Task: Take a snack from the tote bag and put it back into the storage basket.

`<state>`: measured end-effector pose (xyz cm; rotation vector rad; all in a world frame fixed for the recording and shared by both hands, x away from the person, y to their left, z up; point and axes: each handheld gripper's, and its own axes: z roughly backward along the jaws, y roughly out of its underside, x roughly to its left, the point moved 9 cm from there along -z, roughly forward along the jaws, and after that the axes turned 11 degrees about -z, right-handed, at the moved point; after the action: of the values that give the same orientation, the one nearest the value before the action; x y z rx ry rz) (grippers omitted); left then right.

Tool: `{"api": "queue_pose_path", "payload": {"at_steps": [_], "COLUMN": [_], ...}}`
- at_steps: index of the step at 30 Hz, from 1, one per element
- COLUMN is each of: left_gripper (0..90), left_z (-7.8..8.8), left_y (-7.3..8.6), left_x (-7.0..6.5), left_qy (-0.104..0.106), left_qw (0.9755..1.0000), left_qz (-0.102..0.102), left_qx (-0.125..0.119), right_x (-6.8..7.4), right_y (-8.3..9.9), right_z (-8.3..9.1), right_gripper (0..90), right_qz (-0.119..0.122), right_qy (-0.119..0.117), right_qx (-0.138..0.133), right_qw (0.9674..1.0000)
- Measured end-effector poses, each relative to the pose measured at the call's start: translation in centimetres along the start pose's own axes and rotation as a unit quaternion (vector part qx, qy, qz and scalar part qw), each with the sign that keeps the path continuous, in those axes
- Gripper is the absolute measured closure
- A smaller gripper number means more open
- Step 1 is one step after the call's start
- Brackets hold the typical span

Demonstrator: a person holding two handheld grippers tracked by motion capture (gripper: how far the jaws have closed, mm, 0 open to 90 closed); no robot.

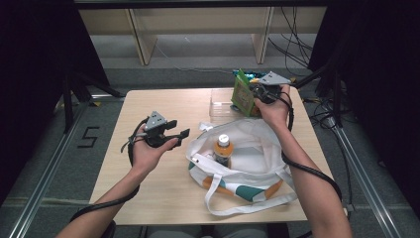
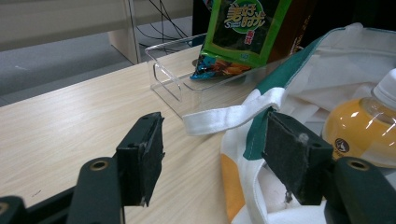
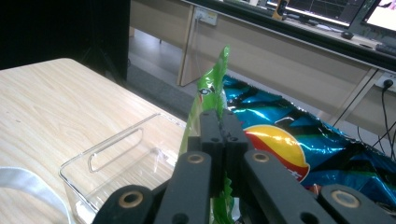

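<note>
Right claw of mine pinches the green snack bag upright above the clear tray, the tote bag lying nearer me, beside my left claw, jaws apart.

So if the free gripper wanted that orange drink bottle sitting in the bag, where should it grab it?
Probably at the neck just under the white cap, coming straight down. The bottle stands upright in the open tote bag, cap topmost, and the bag's cloth rises round its wider body, so a sideways approach would likely snag. The left gripper is open.
</note>
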<state>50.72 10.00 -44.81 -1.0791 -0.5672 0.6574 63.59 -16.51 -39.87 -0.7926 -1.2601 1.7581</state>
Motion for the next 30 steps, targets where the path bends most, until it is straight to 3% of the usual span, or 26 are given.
{"api": "queue_pose_path", "payload": {"at_steps": [13, 15, 18, 19, 30], "left_gripper": [36.9, 36.9, 36.9, 36.9, 36.9], "left_z": [0.0, 0.0, 0.0, 0.0, -0.1], "left_y": [0.1, 0.0, 0.1, 0.1, 0.1], "left_x": [0.0, 0.0, -0.1, -0.1, -0.1], "left_qy": [0.000, 0.000, 0.001, 0.002, 0.002], "left_qw": [1.0000, 1.0000, 1.0000, 1.0000, 1.0000], "left_qz": [0.000, 0.000, -0.002, -0.004, -0.004], "left_qx": [0.001, 0.001, 0.002, 0.002, 0.002], "right_x": [-0.1, -0.2, -0.2, 0.0, -0.3], "right_y": [0.9, 0.8, 0.9, 1.1, 1.7], "right_z": [0.4, 0.5, 0.8, 0.8, 1.3], "right_gripper": [90.0, 90.0, 90.0, 90.0, 90.0], "right_qz": [-0.006, 0.004, 0.002, -0.010, -0.004], "right_qy": [0.002, 0.004, 0.005, 0.002, 0.005], "right_qx": [0.023, 0.024, 0.033, 0.040, 0.066], "right_qw": [0.9997, 0.9997, 0.9994, 0.9992, 0.9978]}}
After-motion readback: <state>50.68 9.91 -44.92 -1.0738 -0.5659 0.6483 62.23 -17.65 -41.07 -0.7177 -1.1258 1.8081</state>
